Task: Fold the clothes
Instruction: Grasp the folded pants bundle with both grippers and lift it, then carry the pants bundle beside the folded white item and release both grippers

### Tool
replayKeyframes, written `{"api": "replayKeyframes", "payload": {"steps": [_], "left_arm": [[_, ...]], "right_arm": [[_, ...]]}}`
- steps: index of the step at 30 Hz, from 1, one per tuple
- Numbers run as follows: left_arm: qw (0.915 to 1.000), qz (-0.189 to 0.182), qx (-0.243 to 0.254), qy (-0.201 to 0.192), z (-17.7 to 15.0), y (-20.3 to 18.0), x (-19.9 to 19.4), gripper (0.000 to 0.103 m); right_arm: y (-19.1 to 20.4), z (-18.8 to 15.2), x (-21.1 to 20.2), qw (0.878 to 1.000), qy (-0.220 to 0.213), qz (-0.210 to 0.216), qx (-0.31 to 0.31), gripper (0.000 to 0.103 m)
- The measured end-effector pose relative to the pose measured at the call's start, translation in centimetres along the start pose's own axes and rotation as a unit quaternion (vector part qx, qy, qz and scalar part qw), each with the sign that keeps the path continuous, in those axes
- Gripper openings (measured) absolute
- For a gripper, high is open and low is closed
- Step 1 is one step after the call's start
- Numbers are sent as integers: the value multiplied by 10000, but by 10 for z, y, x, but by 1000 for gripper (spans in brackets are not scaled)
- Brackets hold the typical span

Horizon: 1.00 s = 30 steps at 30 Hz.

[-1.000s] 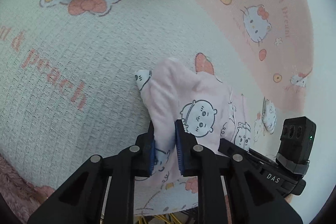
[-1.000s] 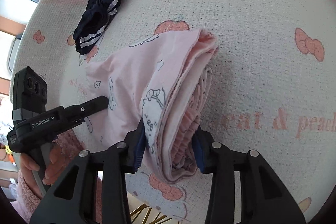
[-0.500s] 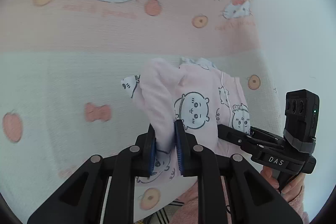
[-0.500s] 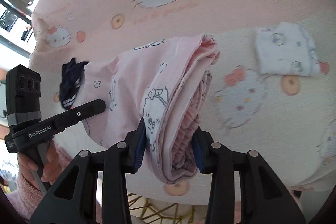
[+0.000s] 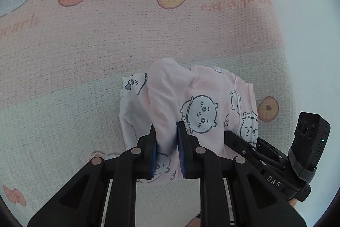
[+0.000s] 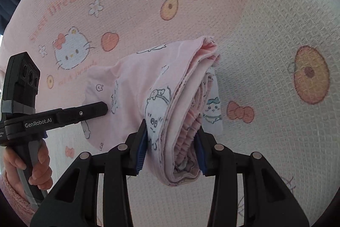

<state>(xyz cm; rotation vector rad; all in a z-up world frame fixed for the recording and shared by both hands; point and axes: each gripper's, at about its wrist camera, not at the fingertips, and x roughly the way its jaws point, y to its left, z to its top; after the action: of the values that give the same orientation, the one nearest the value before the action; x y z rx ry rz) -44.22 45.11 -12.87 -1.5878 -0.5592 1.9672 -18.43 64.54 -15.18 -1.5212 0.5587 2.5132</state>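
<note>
Both tongs, left [image 5: 166, 137] and right [image 6: 171, 142], clenched on pink garment [image 6: 148, 80], elastic waistband [image 6: 189, 129] seen only from right

Underneath everything, a waffle-textured bedspread [image 5: 89, 69] in pink and pale cream, printed with cartoon cats, bows and fruit, beside a bright white surface [image 5: 308, 56], possibly a wall.

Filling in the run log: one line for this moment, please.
left hand-held gripper: shut on pink garment | right hand-held gripper: shut on folded edge | garment: held above blanket
</note>
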Motion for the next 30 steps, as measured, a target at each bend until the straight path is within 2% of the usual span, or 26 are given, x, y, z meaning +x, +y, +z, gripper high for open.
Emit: {"api": "replayKeyframes", "payload": {"steps": [2,4,6,8,9,11,12,13,15,16,17,18,19,20,21,22,23,25,26,28,30], "left_arm": [[9997,188,33,120,0,7,23,21],[9976,504,115,469,-4,14,44,27],[9974,526,305,375,-9,14,39,30],[9962,538,625,-272,-12,4,13,30],[9933,547,794,-636,-14,-2,-1,30],[9836,424,1101,-1366,-17,-16,-22,31],[9812,298,1194,-1488,-17,-22,-21,32],[9819,126,1253,-1413,-15,-27,-14,33],[9849,-20,1384,-1039,-15,-34,9,33],[9850,127,1509,-830,-16,-35,22,33],[9823,477,1695,-639,-19,-33,35,33],[9788,750,1855,-427,-22,-29,48,32],[9764,843,1972,-272,-26,-23,56,32],[9746,834,2069,-204,-29,-15,57,27],[9731,855,2132,-160,-30,-9,55,15],[9715,972,2155,-159,-31,-6,50,12],[9690,1159,2173,-178,-31,-5,45,12],[9630,1533,2207,-215,-32,-2,34,12],[9629,1540,2201,-273,-31,-3,28,19],[9689,1157,2135,-476,-28,-10,13,20],[9692,788,2231,-677,-25,-27,9,24]], "right_arm": [[-15,6,22,9999,16,-79,118,47],[-29,8,34,9994,21,-268,231,47],[-39,6,31,9993,-86,-167,309,49],[-43,1,10,9984,-443,-200,283,50],[-41,-2,-4,9964,-726,-387,188,50],[-32,-9,-26,9851,-1357,-1053,37,50],[-22,-12,-27,9794,-1527,-1310,-158,52],[-9,-13,-23,9747,-1600,-1502,-435,53],[12,-14,3,9756,-1320,-1491,-921,50],[18,-14,20,9778,-1103,-1429,-1065,49],[19,-14,36,9781,-908,-1483,-1141,49],[18,-15,45,9767,-825,-1584,-1192,49],[15,-16,52,9750,-798,-1666,-1231,49],[10,-15,55,9787,-717,-1552,-1140,53],[2,-14,56,9848,-601,-1312,-962,54],[-5,-13,55,9887,-542,-1131,-821,55],[-11,-12,53,9907,-532,-1013,-738,60],[-22,-12,49,9942,-535,-764,-528,61],[-28,-12,47,9957,-538,-634,-413,61],[-33,-11,38,9965,-665,-457,-236,61],[-24,-9,17,9927,-1095,-451,-237,61]]}}
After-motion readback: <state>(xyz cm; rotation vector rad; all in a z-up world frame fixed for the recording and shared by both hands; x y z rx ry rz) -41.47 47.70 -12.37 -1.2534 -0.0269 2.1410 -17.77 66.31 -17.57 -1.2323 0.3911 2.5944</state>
